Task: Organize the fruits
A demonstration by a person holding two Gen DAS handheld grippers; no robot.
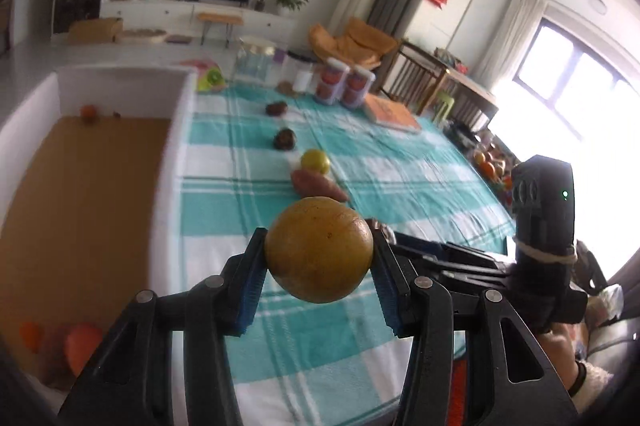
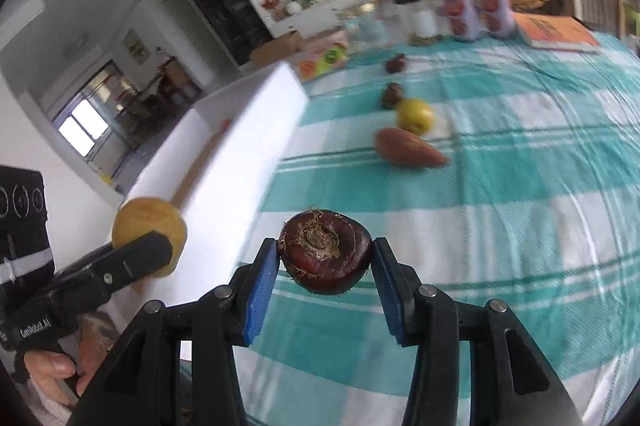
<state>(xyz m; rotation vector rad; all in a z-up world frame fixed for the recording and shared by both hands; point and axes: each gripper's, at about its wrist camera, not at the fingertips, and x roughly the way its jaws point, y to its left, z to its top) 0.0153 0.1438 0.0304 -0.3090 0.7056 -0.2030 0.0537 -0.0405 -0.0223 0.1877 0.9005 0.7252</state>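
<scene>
My left gripper (image 1: pixel 319 254) is shut on a round yellow-brown fruit (image 1: pixel 319 248), held above the teal checked tablecloth (image 1: pixel 400 194). My right gripper (image 2: pixel 326 258) is shut on a dark red round fruit (image 2: pixel 326 252) with a dry stem end facing me. In the right wrist view the left gripper (image 2: pixel 150 246) holds the yellow-brown fruit (image 2: pixel 146 216) near the wall of the white box (image 2: pixel 248 146). On the cloth lie a sweet potato (image 1: pixel 318 186), a yellow-green apple (image 1: pixel 315 161) and two dark fruits (image 1: pixel 285 139). Orange fruits (image 1: pixel 82 346) lie in the white box (image 1: pixel 182 130).
At the table's far edge stand two lidded jars with red contents (image 1: pixel 344 86), a clear glass jar (image 1: pixel 252 62), a white-capped container (image 1: pixel 298 72) and an orange book (image 1: pixel 394 114). A person's hand (image 2: pixel 52 366) grips the left handle. Chairs and a window lie beyond on the right.
</scene>
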